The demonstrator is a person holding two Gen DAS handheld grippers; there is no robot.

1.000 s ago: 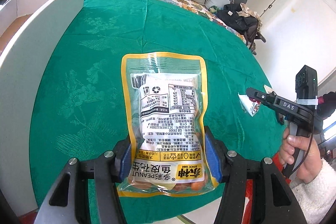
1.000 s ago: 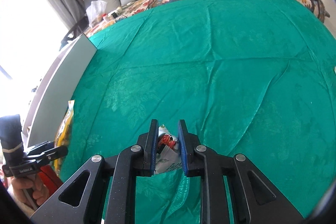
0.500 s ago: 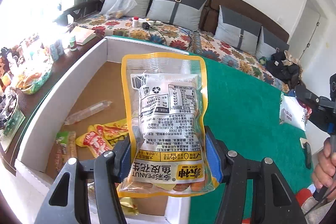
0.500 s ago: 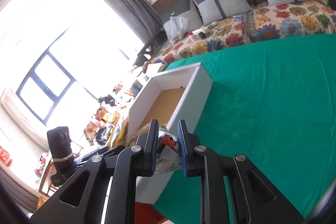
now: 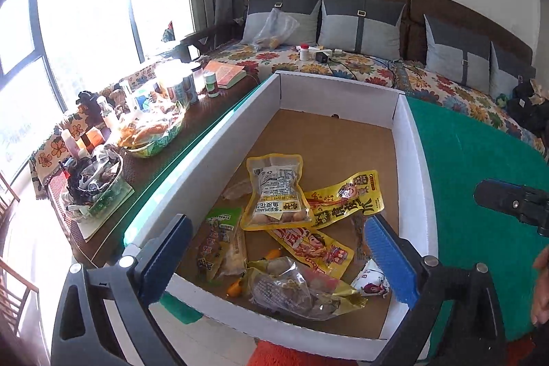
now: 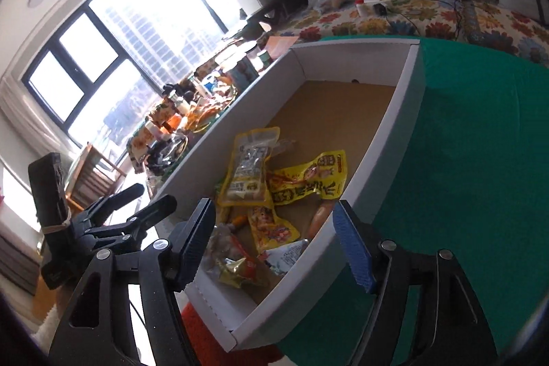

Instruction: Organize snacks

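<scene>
A white cardboard box [image 5: 415, 160] with a brown floor holds several snack packets. The yellow-edged peanut bag [image 5: 274, 191] lies loose on top of them, also seen in the right wrist view [image 6: 247, 167]. My left gripper [image 5: 278, 258] hangs above the box's near end, its jaws opening with nothing between them. A small white packet [image 6: 288, 258] lies in the near right corner of the box [image 6: 387, 160]. My right gripper [image 6: 274, 246] hovers over that corner, jaws opening and empty. The left gripper [image 6: 152, 196] shows at the left of the right wrist view.
A green tablecloth [image 5: 480, 160] spreads to the right of the box. On the left, a side table [image 5: 137, 112] is crowded with bottles and glass bowls. A floral sofa [image 5: 360, 64] with grey cushions runs along the back wall.
Both grippers swung left from the green cloth to over the box. The left let go of the peanut bag and the right released the small white packet; both now lie in the box.
</scene>
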